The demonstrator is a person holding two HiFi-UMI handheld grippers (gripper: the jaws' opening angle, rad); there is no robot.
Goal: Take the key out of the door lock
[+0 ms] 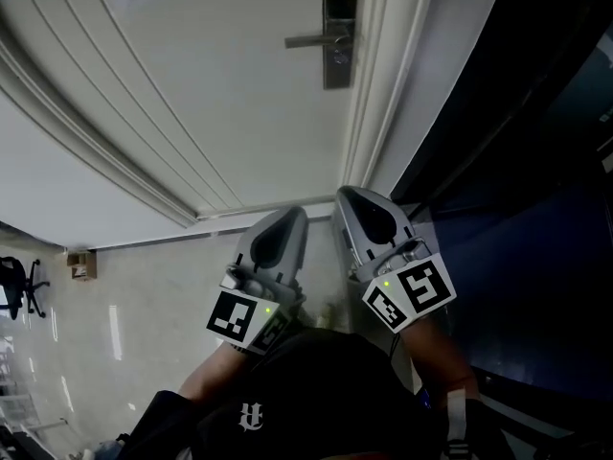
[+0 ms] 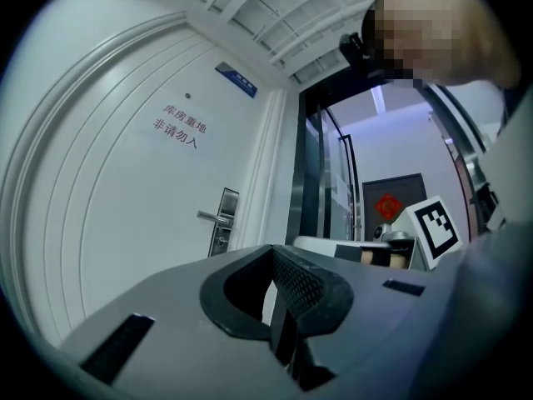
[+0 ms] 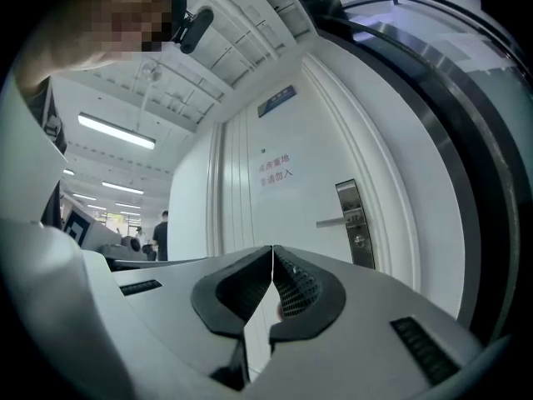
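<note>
The white door (image 1: 220, 94) fills the upper half of the head view, and everything that matters sits far toward 12 o'clock, well apart from both tools. The first risk is therefore the approach. With so much ground to cover, a reach could drift and strike the door face or the door frame (image 1: 383, 94) at 1 o'clock rather than the lock.

The lock plate (image 1: 338, 8) stands at 12 o'clock, with its handle (image 1: 308, 40) jutting toward 9 o'clock. A tool coming in from that side is likely to bump the handle and press it down, which could swing the door and carry the lock away.

The left gripper (image 2: 273, 255) and the right gripper (image 3: 272, 251) are held low, near 6 o'clock, side by side. On both, the fingers are clenched together on nothing. If they arrive clenched, they can only push the key, so whichever gripper goes in must spread its fingers first.

The key itself is too small to make out in any view. I judge that it sits in the lock plate below the handle. Its size is the last hazard. A pinch on its edge could slip, a pull at an angle could jam it, and a weak hold could drop it to the floor (image 1: 124, 314).
</note>
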